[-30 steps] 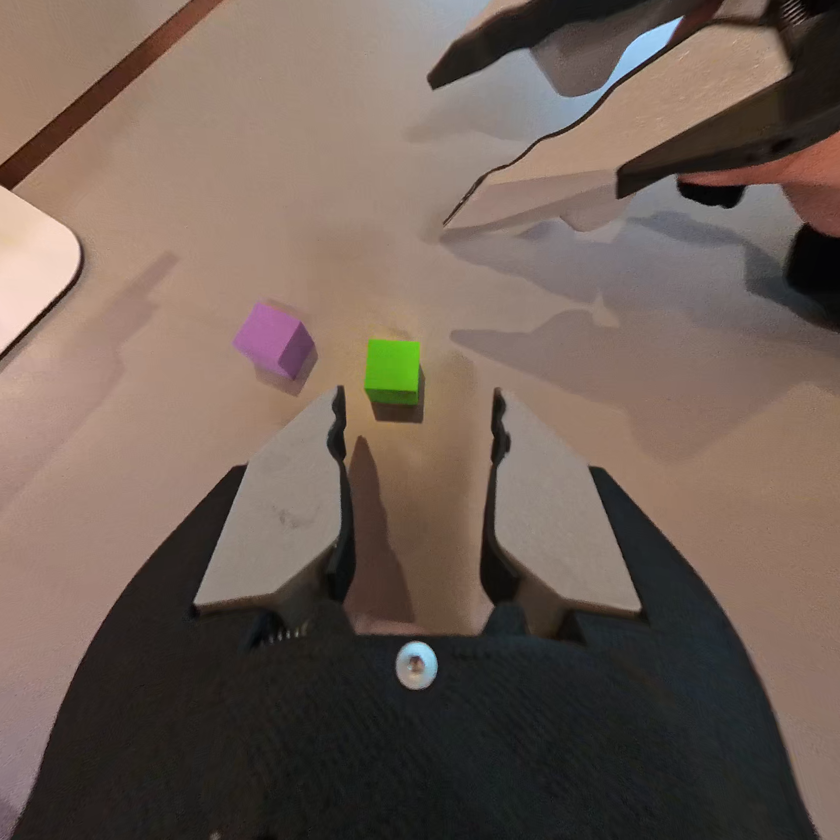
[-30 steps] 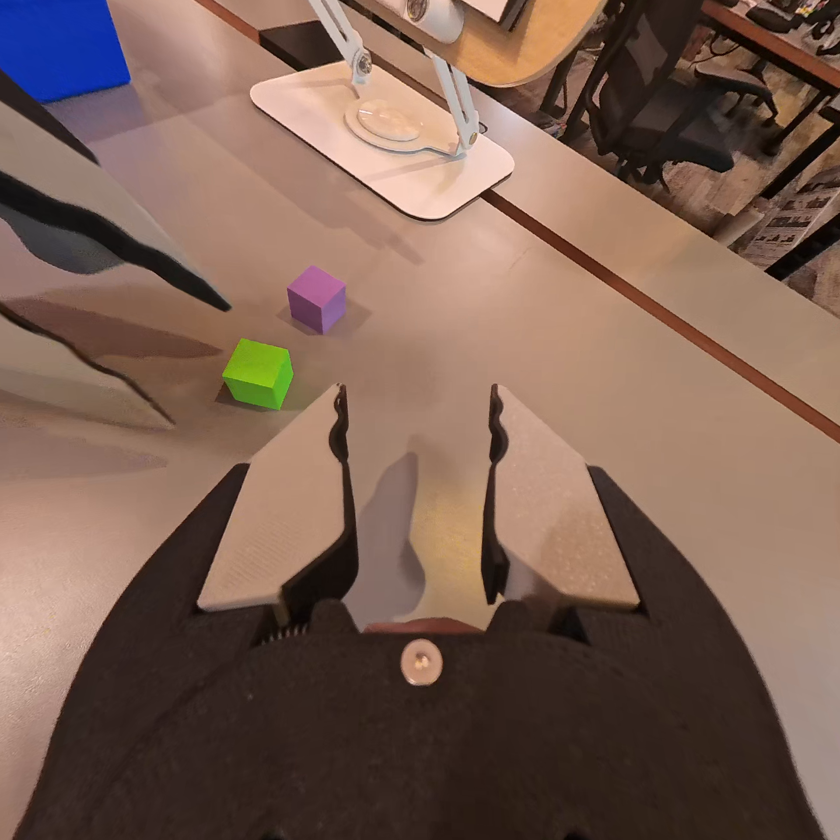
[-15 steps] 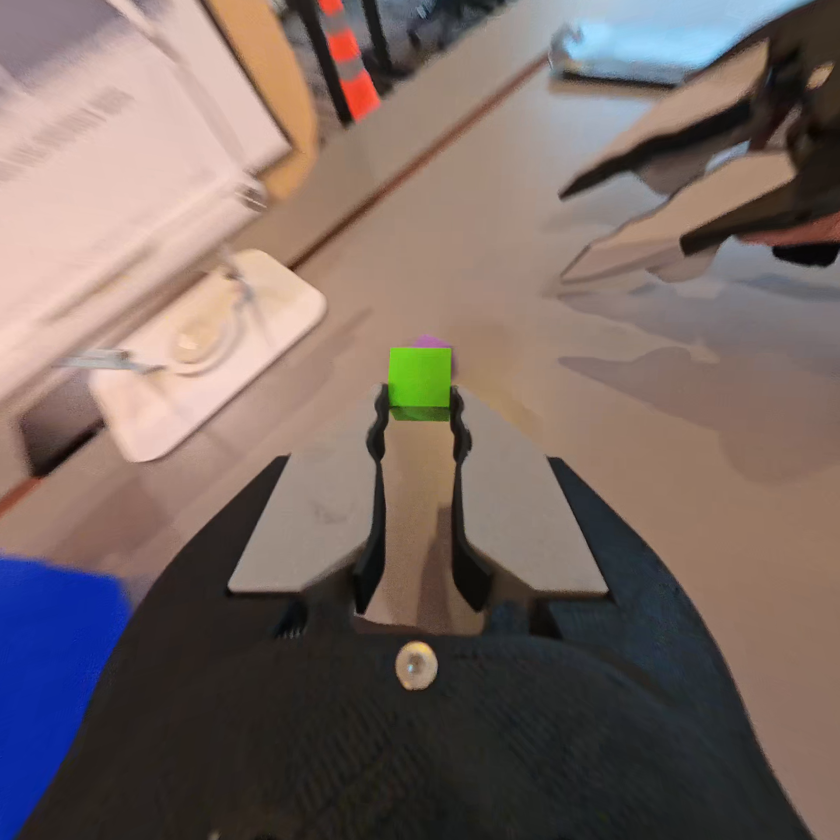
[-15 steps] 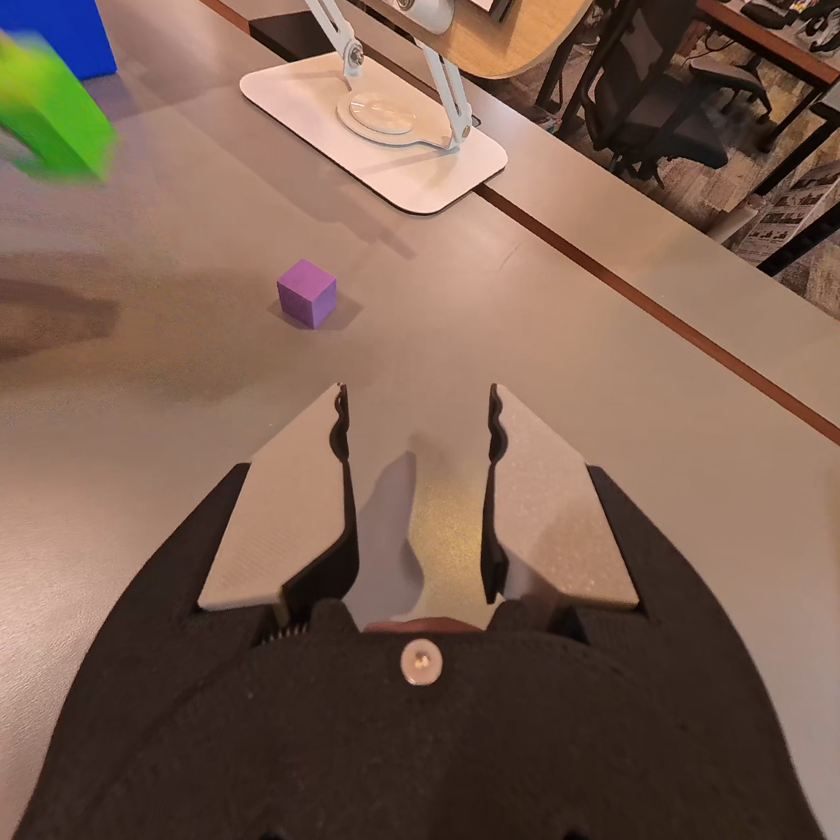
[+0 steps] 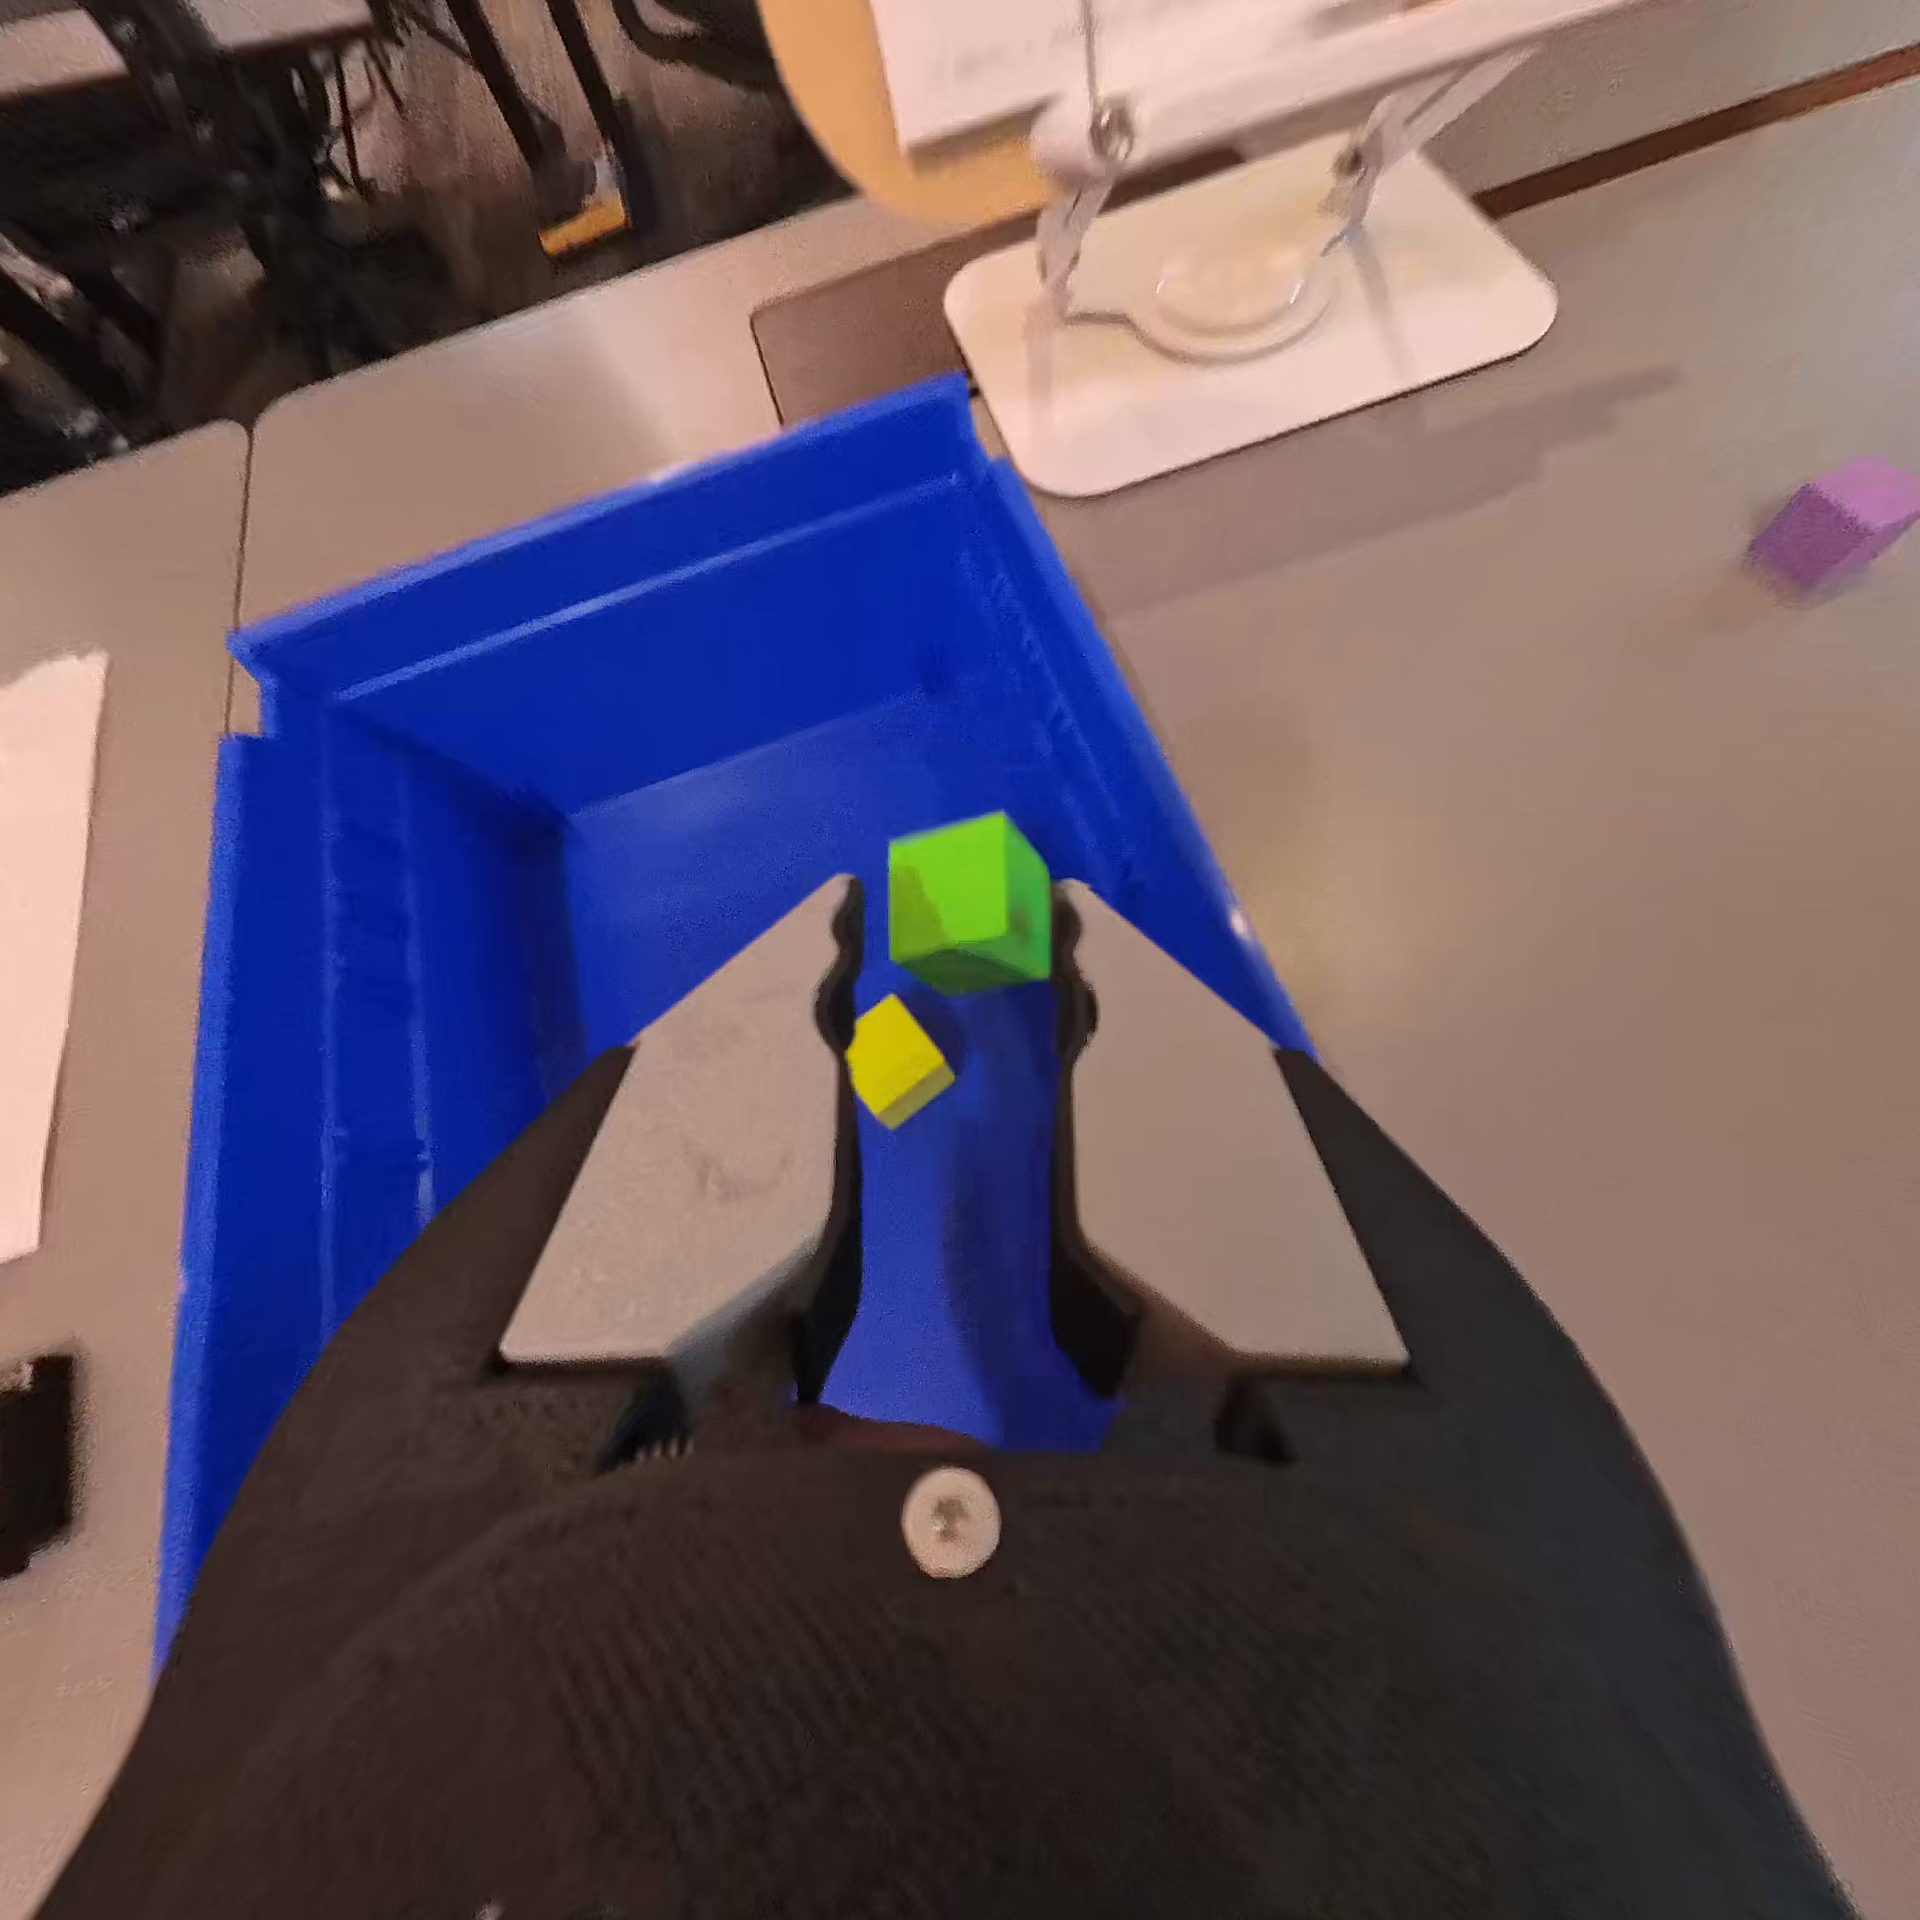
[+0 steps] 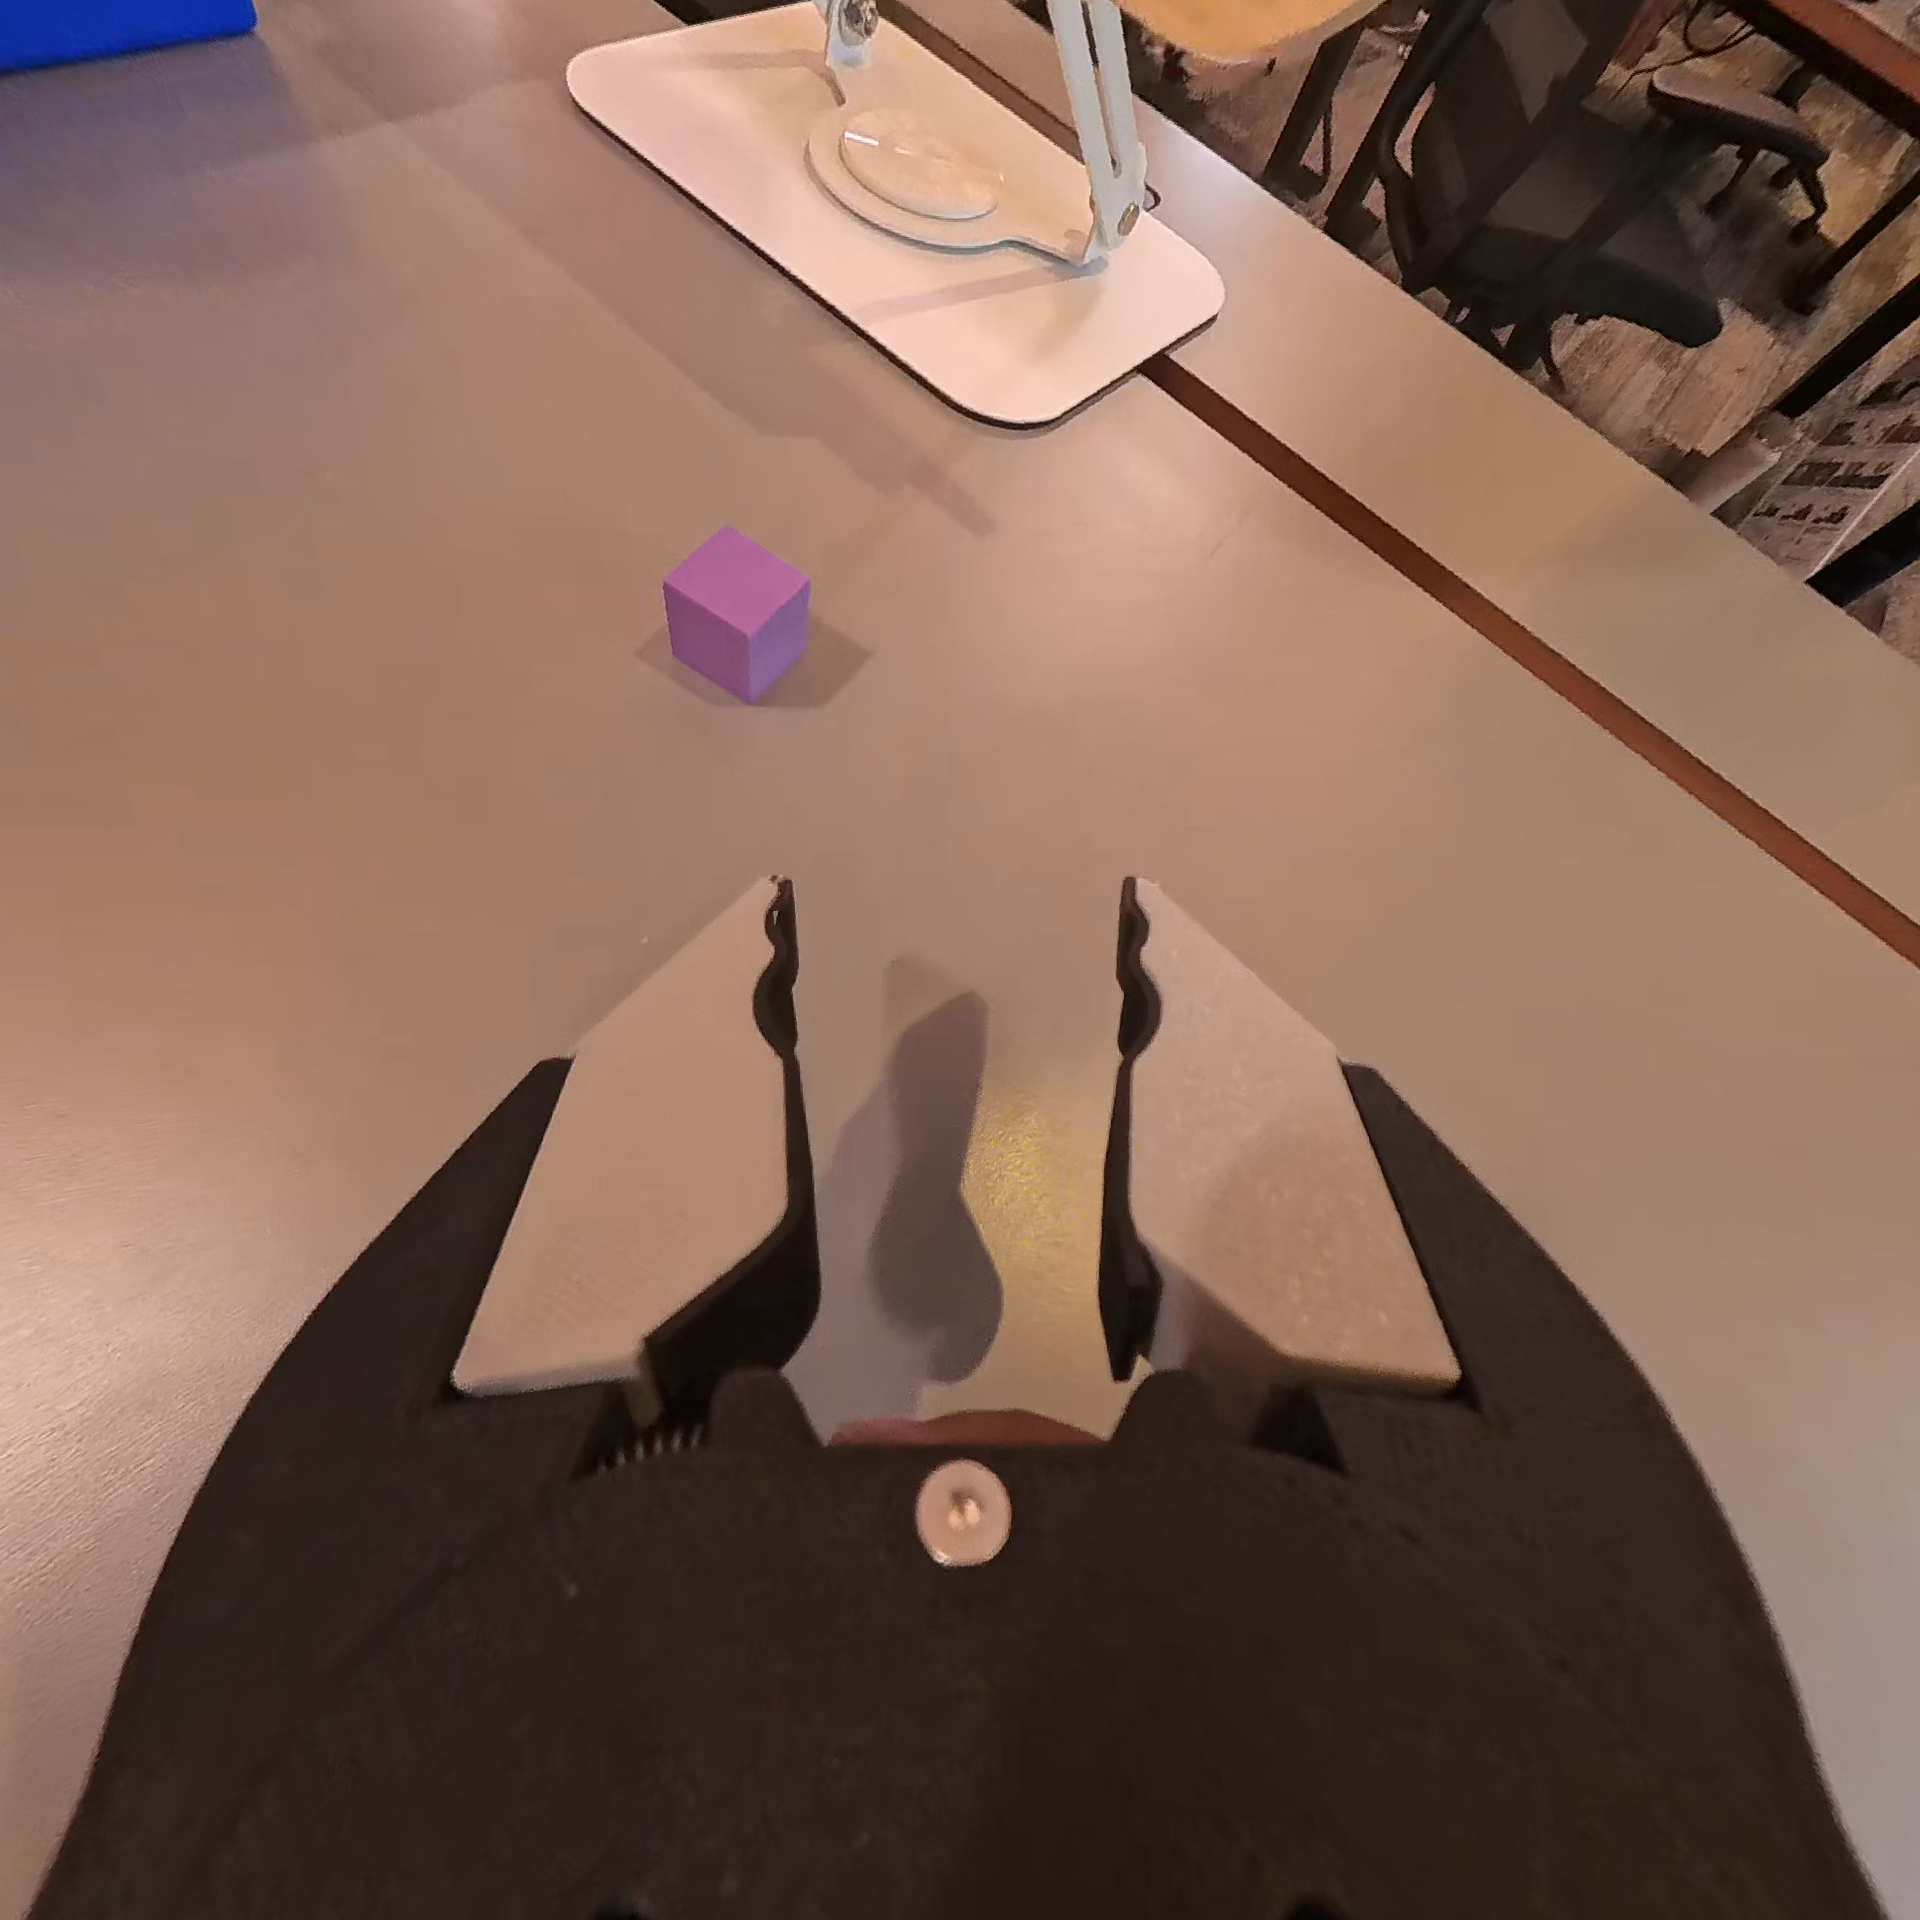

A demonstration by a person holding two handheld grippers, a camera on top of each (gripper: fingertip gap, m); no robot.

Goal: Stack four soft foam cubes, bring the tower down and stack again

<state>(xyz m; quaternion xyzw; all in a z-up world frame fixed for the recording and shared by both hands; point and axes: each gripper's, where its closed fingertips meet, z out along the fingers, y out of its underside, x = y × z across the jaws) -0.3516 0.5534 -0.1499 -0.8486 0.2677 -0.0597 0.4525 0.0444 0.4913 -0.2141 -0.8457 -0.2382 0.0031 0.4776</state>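
Grey tabletop [image 6: 416, 831] bearing purple cube [image 6: 740, 613]; left tool [image 5: 954, 914] over blue bin [image 5: 436, 935], part-open, green cube [image 5: 966, 902] touching one fingertip, grip uncertain; right tool [image 6: 954, 914] gaping, empty.

Office: desks [image 6: 1455, 436], swivel chairs [image 6: 1621, 239]

A grey-brown desk [image 6: 1039, 748] crossed by a dark seam carries a white stand base [image 6: 894, 208]. Beyond its edge stand dark office chairs [image 6: 1621, 208] on a patterned floor.
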